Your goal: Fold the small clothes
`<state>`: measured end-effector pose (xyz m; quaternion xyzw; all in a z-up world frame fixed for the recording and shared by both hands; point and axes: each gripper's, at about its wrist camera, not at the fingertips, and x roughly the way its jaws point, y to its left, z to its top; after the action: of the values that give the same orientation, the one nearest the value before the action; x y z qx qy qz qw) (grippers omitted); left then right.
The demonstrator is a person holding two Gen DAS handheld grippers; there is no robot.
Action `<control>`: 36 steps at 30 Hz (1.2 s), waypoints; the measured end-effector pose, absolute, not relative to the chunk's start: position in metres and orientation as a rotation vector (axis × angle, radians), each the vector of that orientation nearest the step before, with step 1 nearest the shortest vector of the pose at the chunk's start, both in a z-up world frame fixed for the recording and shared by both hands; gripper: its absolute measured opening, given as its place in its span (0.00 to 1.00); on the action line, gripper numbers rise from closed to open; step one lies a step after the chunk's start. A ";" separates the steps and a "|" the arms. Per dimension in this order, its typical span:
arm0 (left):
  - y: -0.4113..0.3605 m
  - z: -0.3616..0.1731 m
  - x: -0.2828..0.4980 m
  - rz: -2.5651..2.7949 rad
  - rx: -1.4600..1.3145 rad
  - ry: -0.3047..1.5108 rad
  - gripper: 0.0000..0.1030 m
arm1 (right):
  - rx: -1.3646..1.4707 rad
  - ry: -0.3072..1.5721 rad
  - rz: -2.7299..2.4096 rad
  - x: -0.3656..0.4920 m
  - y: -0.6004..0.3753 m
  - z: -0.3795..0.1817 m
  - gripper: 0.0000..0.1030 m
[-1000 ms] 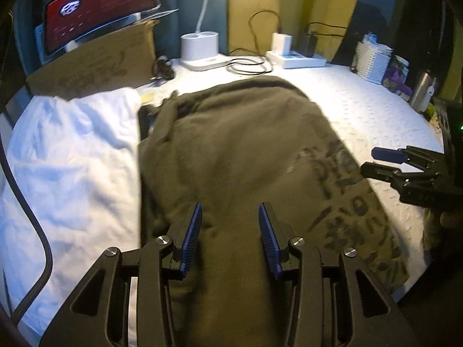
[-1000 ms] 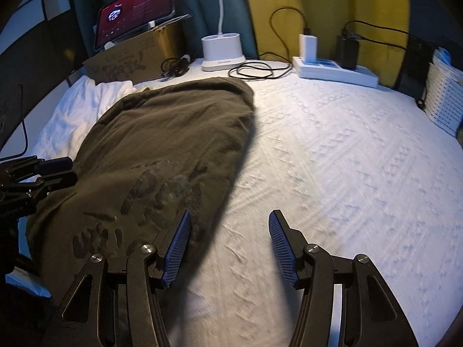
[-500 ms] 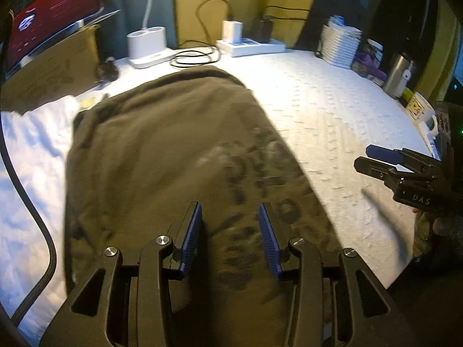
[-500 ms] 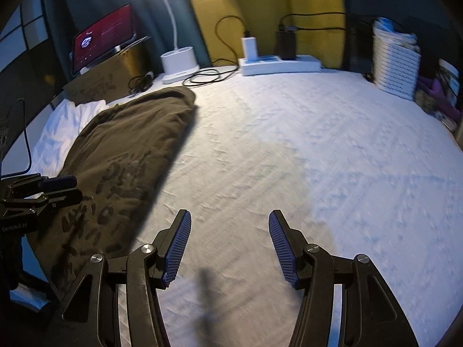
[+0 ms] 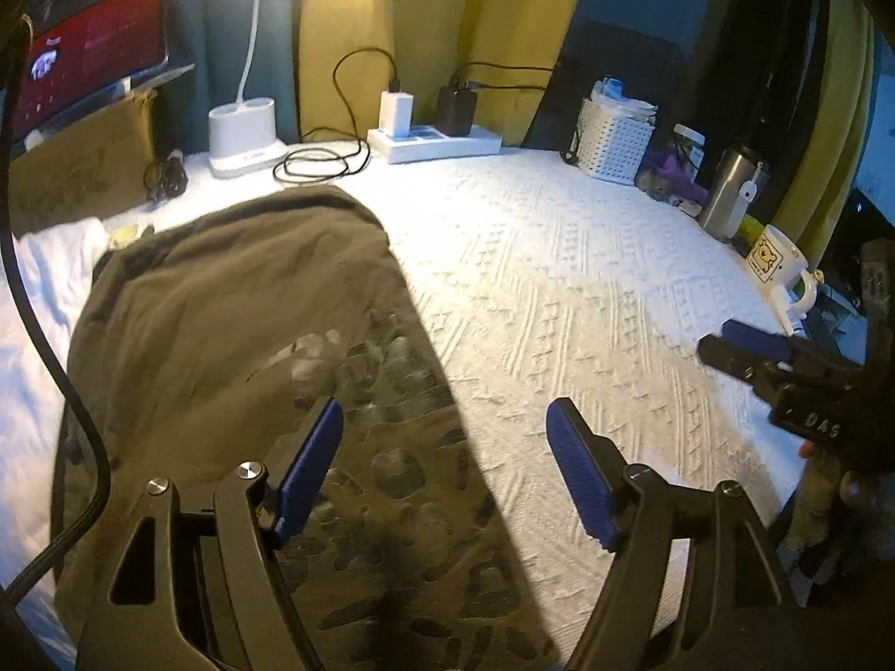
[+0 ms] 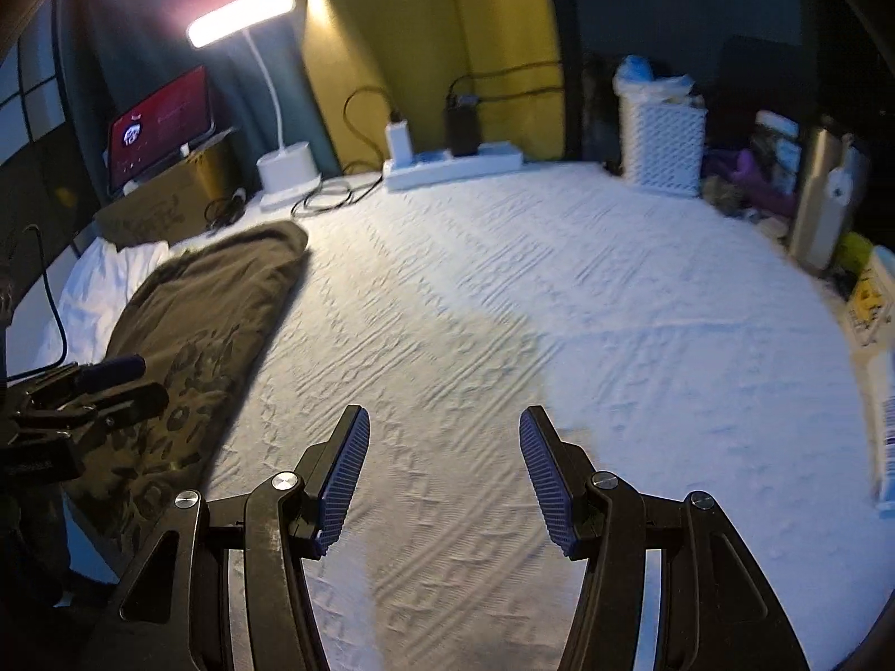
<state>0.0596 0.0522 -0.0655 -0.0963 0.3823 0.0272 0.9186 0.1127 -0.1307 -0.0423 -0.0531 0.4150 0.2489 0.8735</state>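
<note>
Two hand-held grippers hang over a table covered in a white textured cloth (image 5: pixel 559 291). The left gripper (image 5: pixel 444 469) tilts downward with its jaws opening and nothing between them; its left finger is above a folded olive shirt (image 5: pixel 235 335), its right finger above bare cloth. The shirt lies below and to the left of this gripper, printed side up, beside a white garment (image 5: pixel 39 302) further left (probably a pile kept apart). The right gripper (image 6: pixel 442 481) is parted and empty, pointing at bare cloth, with the shirt well off to its left. That spacing suggests the shirt is done and room is being kept for the next piece. Beyond both grippers, along the far edge, stand a lamp (image 6: pixel 285 162), a power strip (image 6: pixel 453 162) and a white basket (image 6: pixel 663 140), clear of the folding area.
</note>
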 end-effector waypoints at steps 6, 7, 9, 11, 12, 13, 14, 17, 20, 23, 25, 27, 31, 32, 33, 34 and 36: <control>0.041 -0.052 0.058 0.020 -0.184 0.752 0.73 | -0.098 0.814 0.496 0.107 -0.147 -0.021 0.70; 0.037 -0.049 0.057 0.018 -0.171 0.748 0.73 | -0.098 0.802 0.494 0.105 -0.149 -0.016 0.70; 0.032 -0.044 0.057 0.018 -0.140 0.743 0.73 | -0.098 0.783 0.490 0.101 -0.152 -0.009 0.71; 0.029 -0.038 0.055 0.019 -0.129 0.725 0.73 | -0.096 0.758 0.486 0.097 -0.155 0.001 0.71; 0.029 -0.035 0.053 0.020 -0.125 0.715 0.73 | -0.096 0.753 0.481 0.095 -0.156 0.005 0.72; 0.028 -0.031 0.051 0.024 -0.121 0.700 0.73 | -0.096 0.749 0.476 0.093 -0.157 0.007 0.72; 0.029 -0.027 0.049 0.028 -0.119 0.688 0.73 | -0.095 0.744 0.471 0.092 -0.158 0.011 0.72; 0.027 -0.016 0.042 0.046 -0.108 0.639 0.73 | -0.093 0.719 0.467 0.087 -0.161 0.021 0.72; 0.026 -0.004 0.036 0.077 -0.092 0.598 0.73 | -0.093 0.687 0.461 0.081 -0.165 0.033 0.72; 0.026 0.007 0.030 0.086 -0.090 0.568 0.73 | -0.094 0.655 0.462 0.075 -0.167 0.043 0.73; 0.025 0.015 0.024 0.082 -0.083 0.532 0.73 | -0.094 0.639 0.461 0.072 -0.169 0.049 0.73; 0.023 0.023 0.019 0.086 -0.068 0.503 0.74 | -0.094 0.616 0.457 0.067 -0.171 0.056 0.73; 0.018 0.033 0.008 0.108 -0.032 0.447 0.82 | -0.097 0.574 0.444 0.058 -0.174 0.071 0.74; 0.018 0.036 0.006 0.120 -0.026 0.431 0.83 | -0.100 0.561 0.441 0.055 -0.174 0.076 0.74; 0.018 0.039 0.003 0.138 -0.018 0.413 0.86 | -0.103 0.554 0.441 0.053 -0.174 0.079 0.75; 0.019 0.042 0.001 0.152 -0.013 0.403 0.88 | -0.106 0.543 0.439 0.050 -0.174 0.083 0.75; 0.020 0.046 -0.002 0.188 -0.001 0.381 0.93 | -0.111 0.518 0.437 0.044 -0.174 0.091 0.78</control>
<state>-0.0024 0.0204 0.0465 -0.0007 0.1889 0.0935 0.9775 0.0443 -0.1740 0.0913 -0.0545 0.2539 0.2142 0.9416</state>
